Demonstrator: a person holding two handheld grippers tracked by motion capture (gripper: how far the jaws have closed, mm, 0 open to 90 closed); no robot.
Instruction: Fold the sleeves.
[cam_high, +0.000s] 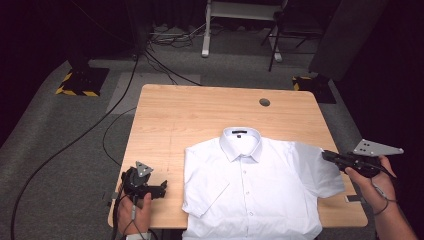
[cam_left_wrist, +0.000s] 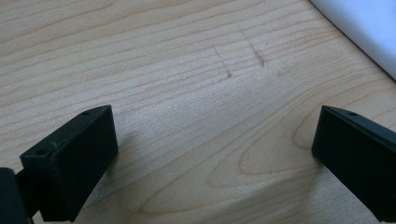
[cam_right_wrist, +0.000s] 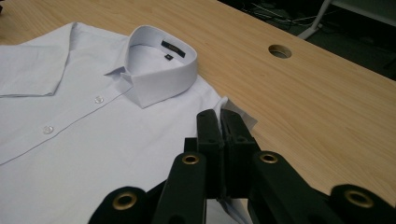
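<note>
At the lower left of the high view we see the left gripper (cam_high: 161, 189) resting over the bare table (cam_high: 170, 115), just beside the shirt (cam_high: 250, 195). In its own view the jaws stand wide apart with only wood between them, and a white corner of the shirt lies at the upper right. They hold nothing.

The shirt lies flat in the lower middle of the frame, buttoned, collar (cam_high: 242, 142) toward the far edge. Its left sleeve (cam_high: 205, 192) already lies folded over the front.

At the right, the right gripper (cam_high: 326, 155) has its jaws pressed together on the edge of the other sleeve (cam_high: 320, 170); in its own view a bit of white cloth (cam_right_wrist: 238, 114) sticks out beside the tips.

We judge that the step in hand is folding this sleeve. The next move calls for carrying it leftward over the front, keeping the clamp tight, then releasing it flat.
</note>
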